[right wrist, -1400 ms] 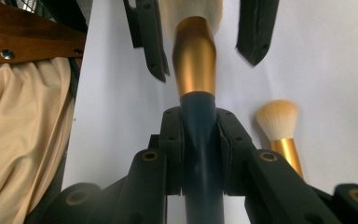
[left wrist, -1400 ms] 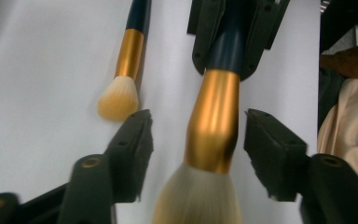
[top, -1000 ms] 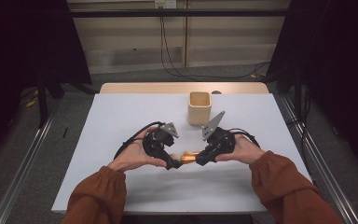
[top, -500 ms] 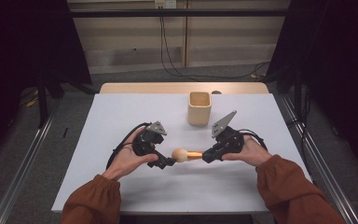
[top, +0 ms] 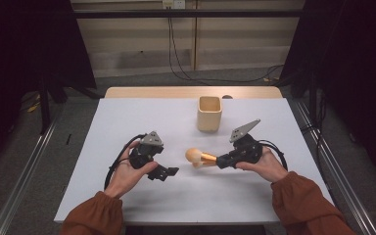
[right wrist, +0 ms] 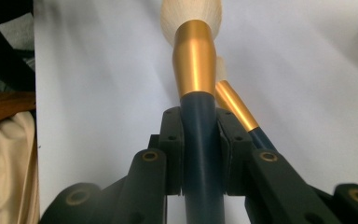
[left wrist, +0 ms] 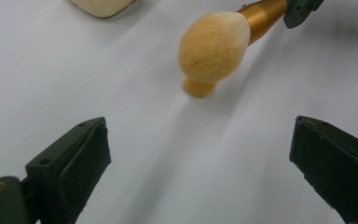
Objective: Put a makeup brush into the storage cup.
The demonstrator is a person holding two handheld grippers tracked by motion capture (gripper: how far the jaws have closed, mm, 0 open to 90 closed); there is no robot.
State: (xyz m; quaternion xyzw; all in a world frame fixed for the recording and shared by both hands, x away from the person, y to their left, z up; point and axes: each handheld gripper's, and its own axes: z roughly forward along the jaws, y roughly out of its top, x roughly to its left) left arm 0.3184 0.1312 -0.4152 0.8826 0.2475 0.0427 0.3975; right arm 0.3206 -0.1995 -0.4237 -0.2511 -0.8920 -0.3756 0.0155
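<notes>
My right gripper (top: 221, 161) is shut on the dark blue handle of a big makeup brush (right wrist: 194, 56) with a gold ferrule. The brush's cream head (top: 194, 155) points left, just above the white table (top: 127, 122). A second, thinner brush (right wrist: 235, 107) with a gold ferrule lies beneath it on the table, its end showing under the big head (left wrist: 199, 87). My left gripper (top: 169, 172) sits to the left of the head, apart from it. Its jaws have just been opening, and in the left gripper view (left wrist: 200, 158) they stand wide with nothing between them.
A beige square cup (top: 209, 113) stands upright at the back of the table, behind the brush head. Black cables loop from both grippers across the table. Dark floor and metal rails flank the table on both sides.
The two grippers, close together a second ago, have drawn apart. The left one backed off to the left from the brush head, and the right one carried the brush slightly right.
</notes>
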